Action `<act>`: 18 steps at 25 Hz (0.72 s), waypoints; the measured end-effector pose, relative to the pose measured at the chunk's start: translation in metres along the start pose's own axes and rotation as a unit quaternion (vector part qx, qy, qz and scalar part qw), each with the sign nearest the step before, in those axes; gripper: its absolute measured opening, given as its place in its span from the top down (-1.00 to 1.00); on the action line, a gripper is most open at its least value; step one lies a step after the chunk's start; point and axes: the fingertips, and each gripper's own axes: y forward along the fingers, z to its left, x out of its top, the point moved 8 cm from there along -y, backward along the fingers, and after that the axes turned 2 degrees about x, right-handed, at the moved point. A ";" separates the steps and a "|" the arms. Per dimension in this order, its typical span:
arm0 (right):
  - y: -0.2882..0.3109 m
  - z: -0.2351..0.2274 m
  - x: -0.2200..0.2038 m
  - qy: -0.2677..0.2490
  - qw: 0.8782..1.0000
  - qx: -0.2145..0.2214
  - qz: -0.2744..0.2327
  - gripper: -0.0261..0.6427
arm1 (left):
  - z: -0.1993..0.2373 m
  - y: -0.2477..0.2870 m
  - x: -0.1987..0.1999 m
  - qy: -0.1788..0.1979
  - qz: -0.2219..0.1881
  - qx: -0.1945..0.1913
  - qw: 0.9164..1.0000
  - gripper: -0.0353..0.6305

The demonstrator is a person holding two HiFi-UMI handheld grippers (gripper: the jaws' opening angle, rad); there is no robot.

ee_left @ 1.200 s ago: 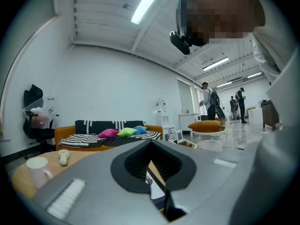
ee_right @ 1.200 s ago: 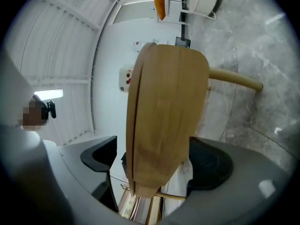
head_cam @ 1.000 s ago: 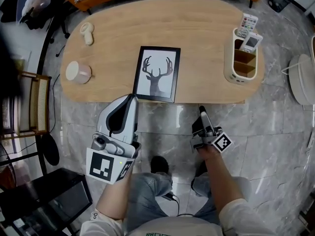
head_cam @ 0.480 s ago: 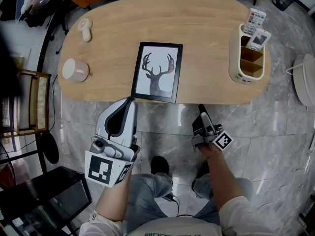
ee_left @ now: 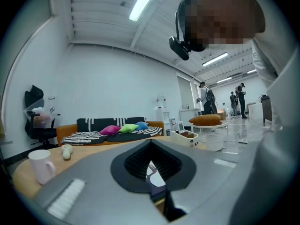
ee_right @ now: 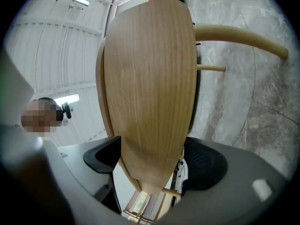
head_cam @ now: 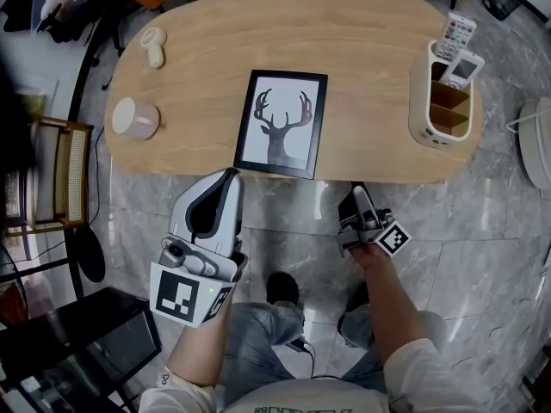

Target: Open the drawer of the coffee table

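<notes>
Jaws of right gripper (head_cam: 355,189), just closing, straddled near edge of oval light-wood coffee table (head_cam: 362,58), unclamped; left gripper (head_cam: 230,173) fingers pressed together.

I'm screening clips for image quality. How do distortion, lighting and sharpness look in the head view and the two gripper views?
Head view: sharp; fisheye bows the oval light-wood coffee table, and the glossy grey marble floor shows faint reflections. Left gripper view: dark corners, glaring ceiling strip light, grey left gripper soft up close. Right gripper view: the table's wood bulges, grain crisp.
</notes>
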 end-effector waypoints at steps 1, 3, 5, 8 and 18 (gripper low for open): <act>0.000 -0.001 -0.001 -0.005 1.000 -0.006 -0.003 -0.26 | 0.001 0.000 0.000 0.001 -0.002 0.002 1.000 0.90; 0.001 -0.001 -0.003 -0.010 1.000 -0.013 -0.014 -0.19 | 0.002 -0.001 0.000 0.003 -0.003 0.004 1.000 0.90; 0.001 -0.002 -0.003 -0.012 1.000 -0.010 -0.021 -0.18 | 0.002 -0.002 -0.002 0.004 -0.002 0.005 1.000 0.90; -0.001 -0.004 -0.003 -0.016 1.000 -0.006 -0.018 -0.11 | 0.002 -0.003 -0.003 0.004 -0.001 0.006 1.000 0.90; -0.023 0.004 -0.015 0.000 1.000 -0.009 -0.014 -0.05 | -0.005 -0.005 0.000 0.003 0.001 0.002 1.000 0.90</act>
